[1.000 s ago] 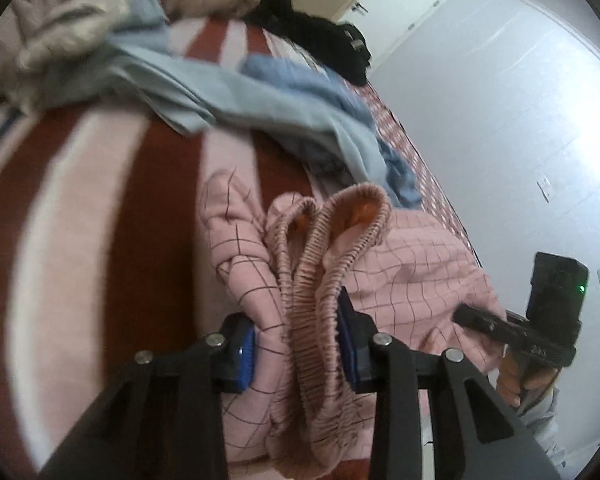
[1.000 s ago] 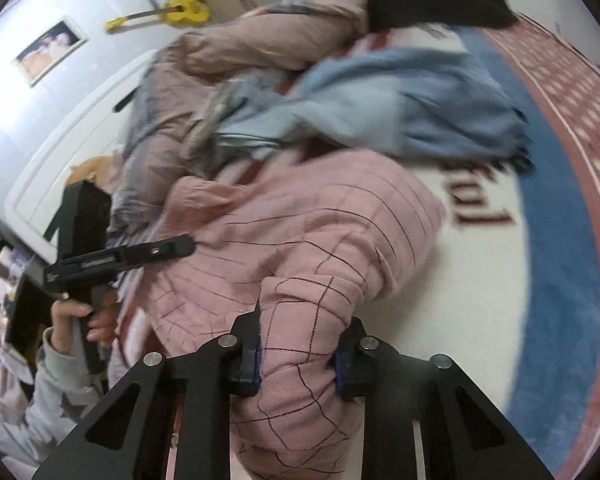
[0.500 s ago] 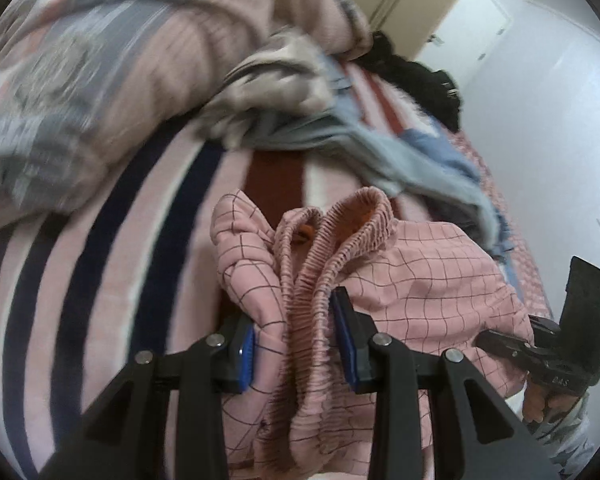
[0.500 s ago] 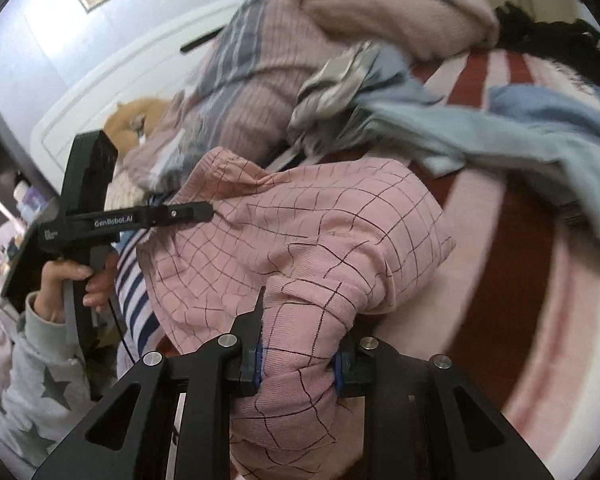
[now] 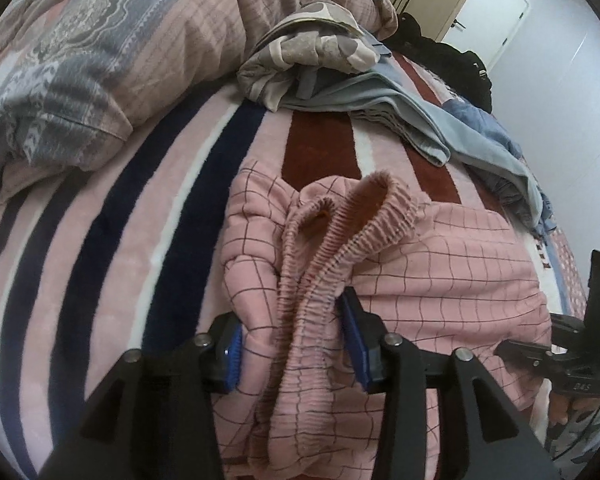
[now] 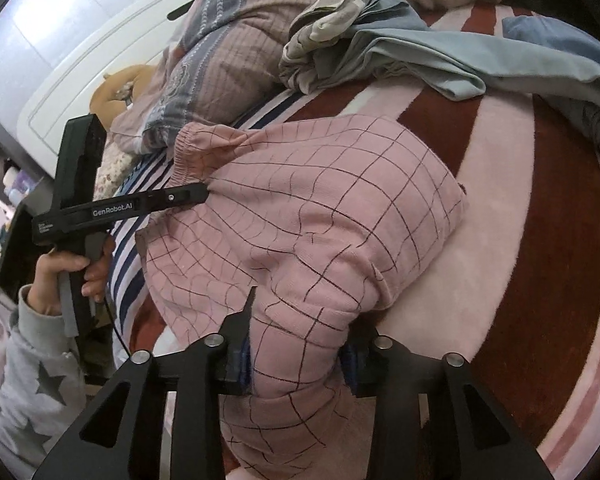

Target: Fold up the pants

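Pink grid-checked fleece pants (image 5: 440, 264) now lowered closer to the striped plush blanket (image 5: 112, 240) than 1 s ago; views swung toward the headboard end. Left gripper (image 5: 296, 344) pinched on bunched elastic waistband (image 5: 340, 236); right gripper (image 6: 296, 356) clamped on a leg fold. Likely being laid out flat. Blue-grey clothes (image 5: 420, 112) piled far, white door (image 5: 496, 12) far right.

One pink checked pants (image 5: 440, 264), two grippers (both clamped on it), one striped blanket (image 5: 148, 216).
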The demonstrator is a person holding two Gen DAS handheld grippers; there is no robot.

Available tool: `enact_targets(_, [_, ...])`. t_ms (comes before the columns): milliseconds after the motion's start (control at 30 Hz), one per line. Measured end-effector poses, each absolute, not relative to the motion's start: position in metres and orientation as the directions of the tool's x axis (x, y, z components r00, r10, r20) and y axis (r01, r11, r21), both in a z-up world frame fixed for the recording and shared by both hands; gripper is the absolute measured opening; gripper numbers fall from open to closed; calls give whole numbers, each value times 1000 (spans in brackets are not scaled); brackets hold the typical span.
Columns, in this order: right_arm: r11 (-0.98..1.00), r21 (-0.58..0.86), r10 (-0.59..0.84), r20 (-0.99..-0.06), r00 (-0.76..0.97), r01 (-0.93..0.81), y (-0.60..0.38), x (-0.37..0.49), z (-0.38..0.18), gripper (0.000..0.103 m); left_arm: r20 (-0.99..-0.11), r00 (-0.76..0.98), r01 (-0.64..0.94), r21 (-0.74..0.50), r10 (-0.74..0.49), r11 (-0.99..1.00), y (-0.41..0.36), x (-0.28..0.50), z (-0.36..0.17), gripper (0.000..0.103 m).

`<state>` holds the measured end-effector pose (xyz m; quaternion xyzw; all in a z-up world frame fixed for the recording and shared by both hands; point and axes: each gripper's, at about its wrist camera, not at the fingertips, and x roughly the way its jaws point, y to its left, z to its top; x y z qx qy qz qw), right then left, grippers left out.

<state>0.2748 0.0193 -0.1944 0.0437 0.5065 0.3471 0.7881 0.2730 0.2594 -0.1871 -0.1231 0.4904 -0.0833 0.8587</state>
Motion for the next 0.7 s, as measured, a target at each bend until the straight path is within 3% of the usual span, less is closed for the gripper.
enact_targets(300, [778,368,559,-775,294,-510,9,267,-182,46,-827,535,7,-204,-176,979,253,263,-171,61])
enact_targets(367, [785,349,551,-772,317,-512,3,261,-176,56,-820,553,4,-173,-146,985,249,257,-163,65])
enact_targets(433, [801,308,530,-763,370,-513,-8,251,-165,62,-795,595,15,-137,-119,990,243,246,-148,70])
enact_targets(533, [822,263,508,-741,439,-506,-26,238,-145,62,-752,655,16,-88,-77,996,229,229,-122,74])
enact_targets(633, [842,214,488,-694,530,-495,-53,216,-114,76,-688,723,35,-59,-66,998,209,207,-94,81])
enact_targets(700, [854,170,470,-658,588,-493,-68,200,-96,79,-638,768,48,-37,-60,998,192,190,-74,85])
